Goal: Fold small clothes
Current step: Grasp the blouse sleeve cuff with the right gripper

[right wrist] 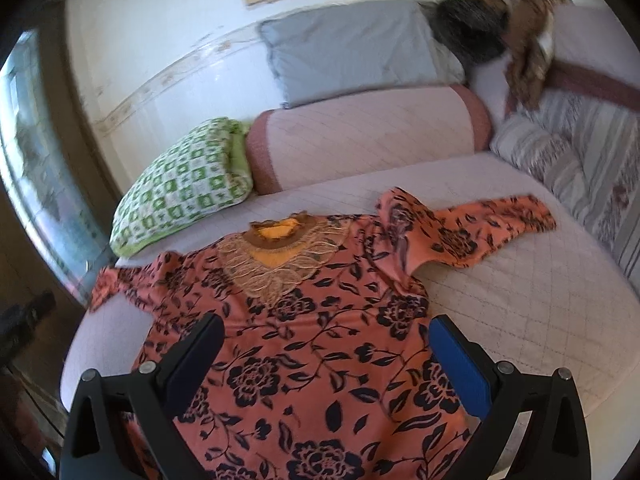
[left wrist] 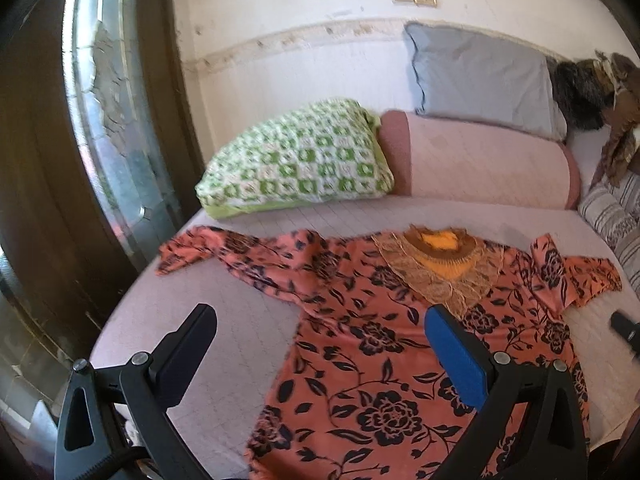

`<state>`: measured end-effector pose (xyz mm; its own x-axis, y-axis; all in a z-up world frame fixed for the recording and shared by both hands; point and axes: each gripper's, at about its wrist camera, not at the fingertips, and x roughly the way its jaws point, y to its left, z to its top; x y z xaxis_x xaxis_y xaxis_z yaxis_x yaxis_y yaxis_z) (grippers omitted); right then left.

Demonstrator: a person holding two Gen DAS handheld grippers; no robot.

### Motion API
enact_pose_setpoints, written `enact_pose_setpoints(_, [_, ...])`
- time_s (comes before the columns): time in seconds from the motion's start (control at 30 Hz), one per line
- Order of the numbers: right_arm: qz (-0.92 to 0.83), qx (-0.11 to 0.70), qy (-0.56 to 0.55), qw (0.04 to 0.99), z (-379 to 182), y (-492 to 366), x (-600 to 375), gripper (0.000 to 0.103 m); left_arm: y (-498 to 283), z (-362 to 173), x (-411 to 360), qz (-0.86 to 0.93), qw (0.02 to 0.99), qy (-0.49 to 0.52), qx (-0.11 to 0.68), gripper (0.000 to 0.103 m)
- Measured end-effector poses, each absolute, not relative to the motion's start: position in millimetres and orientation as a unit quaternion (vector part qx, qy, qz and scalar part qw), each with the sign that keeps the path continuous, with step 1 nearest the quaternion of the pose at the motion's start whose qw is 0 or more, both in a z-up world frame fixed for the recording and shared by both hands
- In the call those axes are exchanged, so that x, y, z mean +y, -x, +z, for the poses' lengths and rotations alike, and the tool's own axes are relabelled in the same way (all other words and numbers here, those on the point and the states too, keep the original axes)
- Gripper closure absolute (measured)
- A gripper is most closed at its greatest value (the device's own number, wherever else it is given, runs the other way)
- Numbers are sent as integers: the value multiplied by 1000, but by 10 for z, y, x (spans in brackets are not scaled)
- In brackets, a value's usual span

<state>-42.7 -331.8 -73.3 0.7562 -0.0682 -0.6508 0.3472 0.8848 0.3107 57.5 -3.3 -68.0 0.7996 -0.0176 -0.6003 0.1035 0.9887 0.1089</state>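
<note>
An orange top with black flowers (left wrist: 372, 344) lies spread flat, front up, on the pale quilted bed (left wrist: 248, 320), sleeves out to both sides. Its neck has a gold embroidered yoke (left wrist: 436, 264). My left gripper (left wrist: 320, 344) is open and empty, held above the top's left side and lower body. The top also shows in the right wrist view (right wrist: 312, 352), with its yoke (right wrist: 280, 264) toward the pillows. My right gripper (right wrist: 326, 356) is open and empty above the top's lower body. The tip of the right gripper (left wrist: 626, 330) shows at the right edge of the left wrist view.
A green checked pillow (left wrist: 296, 160), a pink bolster (left wrist: 488, 160) and a grey pillow (left wrist: 480, 76) lie at the bed's head by the wall. Striped cushions (right wrist: 572, 160) and a brown cloth (right wrist: 528, 28) are at the right. A dark door frame (left wrist: 40, 160) stands left.
</note>
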Motion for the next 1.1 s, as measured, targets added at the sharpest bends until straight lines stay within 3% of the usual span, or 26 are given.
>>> enact_pose_setpoints(0.17, [-144, 326, -283, 890, -993, 292, -4131, 0, -1047, -1135, -327, -110, 914, -30, 390, 0])
enact_pose_setpoints(0.23, [-156, 320, -346, 868, -1175, 222, -4580, 6, -1179, -1308, -446, -131, 902, -13, 412, 0])
enact_pose_setpoints(0.3, [-160, 316, -425, 833, -1421, 148, -5035, 31, -1297, -1511, -578, -145, 894, 2, 425, 0])
enact_pose_setpoints(0.37, [-168, 316, -485, 798, -1661, 79, -5408, 40, -1343, -1648, -677, -151, 893, 5, 424, 0])
enact_pose_setpoints(0.53, [-227, 289, -547, 752, -2083, -75, -6112, 41, -1425, -1904, -788, -140, 905, -50, 398, 0])
enact_pose_setpoints(0.83, [-276, 229, -579, 732, -2472, -402, -6765, 56, -1742, -2082, -698, -115, 896, -39, 427, 0])
enact_pose_setpoints(0.97, [-298, 213, -581, 727, -2583, -482, -6951, 92, -1787, -2121, -703, -110, 894, -38, 432, 0])
enact_pose_setpoints(1.1, [-289, 197, -572, 742, -2444, -488, -6920, 97, -1787, -2105, -726, -104, 898, -49, 424, 0])
